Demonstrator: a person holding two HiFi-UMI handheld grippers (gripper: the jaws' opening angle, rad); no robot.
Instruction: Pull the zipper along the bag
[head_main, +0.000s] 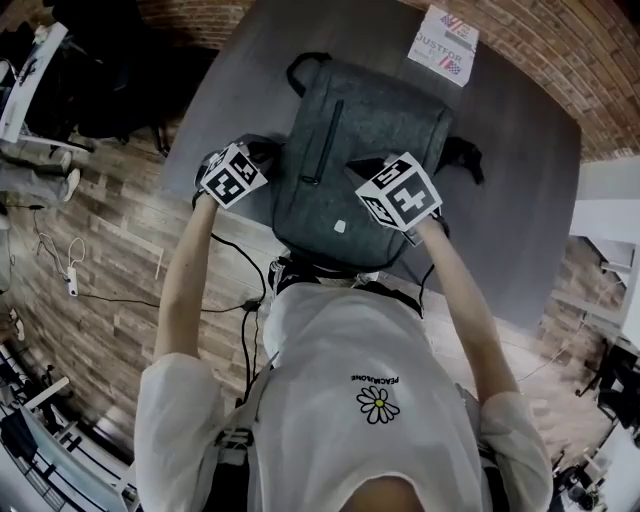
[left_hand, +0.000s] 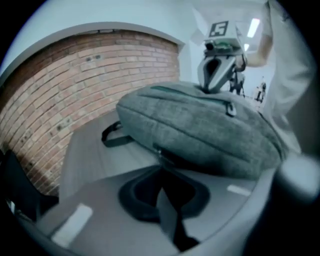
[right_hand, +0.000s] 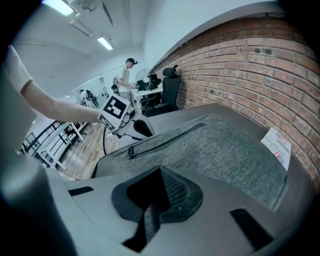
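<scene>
— So, where does the grey bag (head_main: 365, 130) sit?
— It lies flat on the dark worktop (head_main: 520, 200), with one of our tongs at either side. Our left tongs (left_hand: 162, 192) are closed, tips just beside the small zipper pull (left_hand: 159, 149) on the bag's side seam; we cannot tell whether they pinch it. Our right tongs (right_hand: 159, 172) are closed too, and empty.
— What may go wrong?
— We judge the pull could slip free, or the unpinned bag could slide along.
</scene>
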